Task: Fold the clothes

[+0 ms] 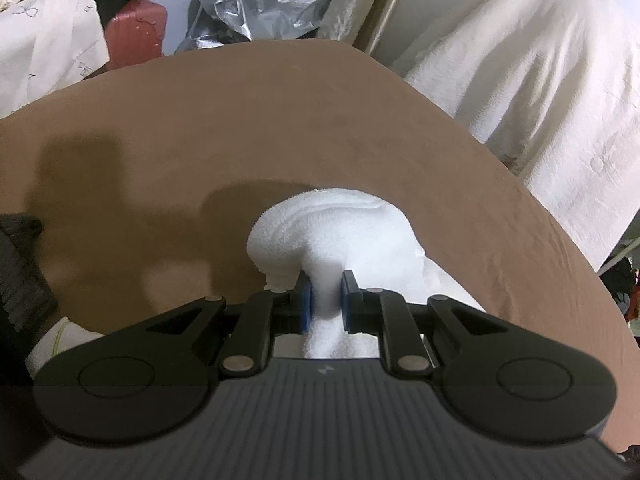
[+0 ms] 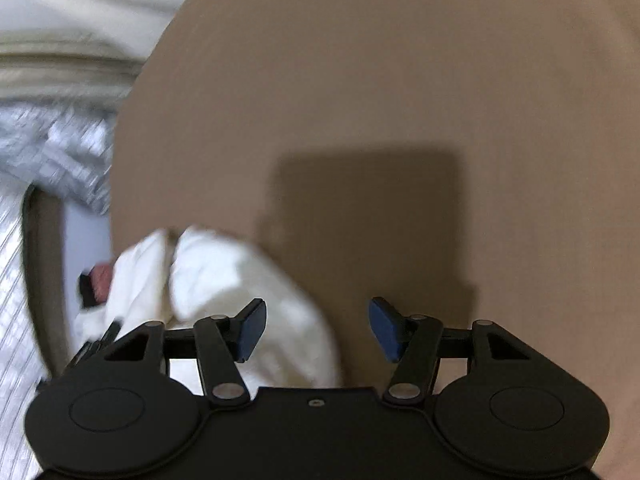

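White garment (image 1: 340, 240): pinched in left claw (image 1: 326, 304); right claw (image 2: 316, 330) wide, empty, above brown counter (image 1: 240, 120). Advice: grip opposite edge first, then fold.

Fluffy white cloth (image 1: 320, 236), bunched up in a soft lump on the brown table, one part pinched and pulled up, seen blurry from the right wrist view (image 2: 216, 280)
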Tool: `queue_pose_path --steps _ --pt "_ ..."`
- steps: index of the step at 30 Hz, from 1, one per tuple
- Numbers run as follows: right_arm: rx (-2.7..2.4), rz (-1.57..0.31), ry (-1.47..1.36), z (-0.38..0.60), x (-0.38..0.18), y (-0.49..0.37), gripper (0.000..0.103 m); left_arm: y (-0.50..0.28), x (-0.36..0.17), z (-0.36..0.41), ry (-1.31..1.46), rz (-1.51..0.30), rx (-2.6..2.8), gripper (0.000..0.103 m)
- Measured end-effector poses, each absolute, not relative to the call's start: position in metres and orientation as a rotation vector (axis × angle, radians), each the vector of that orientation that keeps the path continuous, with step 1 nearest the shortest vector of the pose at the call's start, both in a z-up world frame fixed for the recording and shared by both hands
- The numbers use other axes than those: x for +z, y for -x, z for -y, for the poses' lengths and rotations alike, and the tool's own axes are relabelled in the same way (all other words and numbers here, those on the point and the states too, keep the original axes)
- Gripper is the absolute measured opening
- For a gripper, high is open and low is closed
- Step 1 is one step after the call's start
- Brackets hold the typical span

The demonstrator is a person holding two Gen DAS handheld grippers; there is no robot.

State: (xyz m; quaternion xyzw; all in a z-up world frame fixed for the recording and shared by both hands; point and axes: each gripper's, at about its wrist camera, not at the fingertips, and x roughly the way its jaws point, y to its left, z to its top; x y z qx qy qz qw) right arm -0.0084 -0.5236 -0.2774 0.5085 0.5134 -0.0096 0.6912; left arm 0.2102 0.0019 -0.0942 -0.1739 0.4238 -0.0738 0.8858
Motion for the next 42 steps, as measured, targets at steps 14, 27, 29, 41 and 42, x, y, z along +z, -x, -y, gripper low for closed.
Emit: queue_pose_path --steps 14,27,29,41,42 --pt "0.079 -0.891 -0.208 0.416 -0.132 0.0 0.02 -0.183 -0.064 -0.002 0.281 -0.677 -0.331 0.01" --pt "-0.506 -0.489 0.111 0.545 0.039 -0.1 0.023 -0.261 0.012 0.084 0.273 -0.522 -0.426 0.019" --pt "-0.508 -0.452 0.065 0.558 0.044 -0.121 0.043 -0.281 0.015 0.103 0.196 -0.584 -0.393 0.06" --pt "-0.319 -0.741 -0.297 0.513 -0.111 0.018 0.056 -0.189 -0.125 0.027 0.227 -0.872 -0.313 0.072" --pt "-0.29 -0.761 -0.314 0.504 -0.119 0.038 0.056 -0.186 -0.133 0.024 0.239 -0.907 -0.337 0.072"
